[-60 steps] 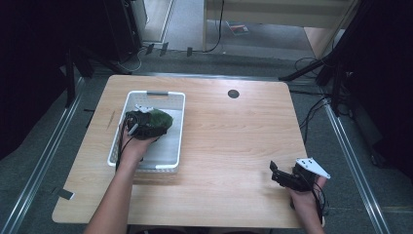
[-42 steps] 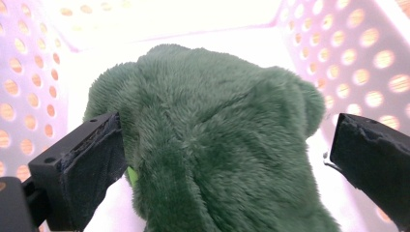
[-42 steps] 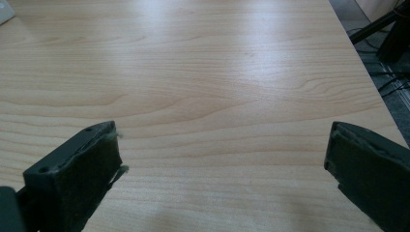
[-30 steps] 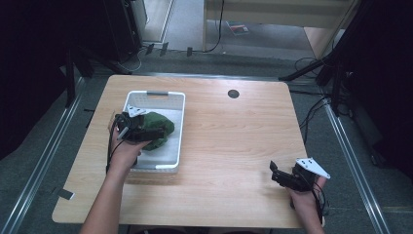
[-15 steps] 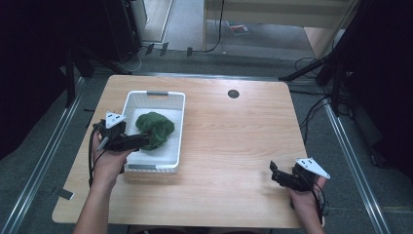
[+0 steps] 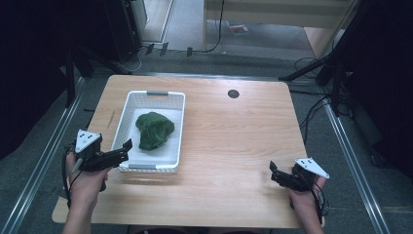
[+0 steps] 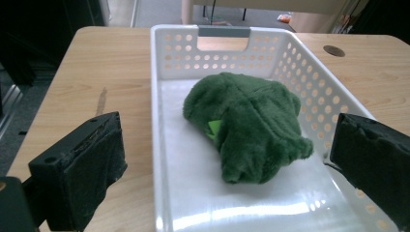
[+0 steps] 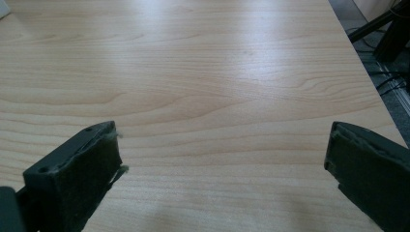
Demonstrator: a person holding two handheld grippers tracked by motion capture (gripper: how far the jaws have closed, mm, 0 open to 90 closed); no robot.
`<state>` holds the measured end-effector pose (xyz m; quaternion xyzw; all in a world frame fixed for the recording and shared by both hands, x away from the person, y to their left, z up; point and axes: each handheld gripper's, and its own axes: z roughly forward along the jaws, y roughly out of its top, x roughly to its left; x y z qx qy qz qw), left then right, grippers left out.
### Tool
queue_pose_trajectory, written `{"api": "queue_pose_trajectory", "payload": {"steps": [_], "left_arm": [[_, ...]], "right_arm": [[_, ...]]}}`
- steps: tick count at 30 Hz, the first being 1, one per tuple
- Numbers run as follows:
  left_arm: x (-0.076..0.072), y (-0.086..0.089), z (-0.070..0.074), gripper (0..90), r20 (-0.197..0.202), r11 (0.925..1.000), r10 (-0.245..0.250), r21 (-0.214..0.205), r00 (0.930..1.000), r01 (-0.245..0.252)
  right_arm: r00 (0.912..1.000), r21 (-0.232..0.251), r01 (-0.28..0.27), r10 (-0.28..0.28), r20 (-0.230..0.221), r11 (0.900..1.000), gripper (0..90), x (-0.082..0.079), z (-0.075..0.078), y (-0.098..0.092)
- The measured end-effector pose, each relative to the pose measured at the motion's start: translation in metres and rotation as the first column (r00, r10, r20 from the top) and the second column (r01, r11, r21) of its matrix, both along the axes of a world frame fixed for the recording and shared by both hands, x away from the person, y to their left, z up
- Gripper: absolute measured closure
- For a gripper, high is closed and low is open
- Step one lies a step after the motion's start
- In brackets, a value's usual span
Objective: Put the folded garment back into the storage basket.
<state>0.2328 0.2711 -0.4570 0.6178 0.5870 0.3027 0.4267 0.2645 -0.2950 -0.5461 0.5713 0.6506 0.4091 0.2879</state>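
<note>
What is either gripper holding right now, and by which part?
Nothing is held. The left gripper is open beside the basket, apart from the green plush inside. The right gripper is open over bare table.

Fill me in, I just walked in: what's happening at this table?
A person holds a two-jaw gripper in each hand. A green plush toy lies in the white basket. The left gripper is at the basket's near left corner, jaws open and empty. The right gripper is near the table's right corner, open too.

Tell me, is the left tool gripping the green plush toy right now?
No, the left tool is open, and the green plush toy lies untouched inside the white perforated plastic basket.
</note>
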Motion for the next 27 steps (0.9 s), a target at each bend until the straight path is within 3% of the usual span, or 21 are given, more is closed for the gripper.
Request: {"api": "queue_pose_trajectory", "payload": {"steps": [3,9,14,22,23,27], "left_arm": [[-0.005,0.007,-0.002,0.0,-0.006,0.9998,0.008,-0.017,0.9999,-0.008],[-0.023,0.024,-0.012,0.0,0.031,0.9983,0.055,-0.021,0.9980,-0.054],[-0.039,0.042,-0.022,0.0,0.060,0.9933,0.101,-0.063,0.9931,-0.097],[-0.050,0.056,-0.047,0.0,0.053,0.9905,0.124,-0.065,0.9908,-0.121],[-0.053,0.060,-0.056,0.0,0.052,0.9898,0.131,-0.063,0.9900,-0.128],[-0.055,0.066,-0.069,0.0,0.029,0.9872,0.156,-0.035,0.9873,-0.155]], "right_arm": [[1.0000,-0.001,0.003,-0.003,-0.001,1.0000,0.0,0.000,0.000,0.000],[1.0000,-0.001,0.001,-0.001,-0.001,1.0000,0.0,0.000,0.000,0.000],[1.0000,0.001,-0.004,0.004,0.002,1.0000,0.0,0.000,0.000,0.000],[1.0000,0.001,-0.003,0.003,0.001,1.0000,0.0,0.000,0.000,0.000],[1.0000,0.001,-0.005,0.005,0.002,1.0000,0.0,0.000,0.000,0.000],[1.0000,0.002,-0.004,0.004,0.002,1.0000,0.0,0.000,0.000,0.000]]}}
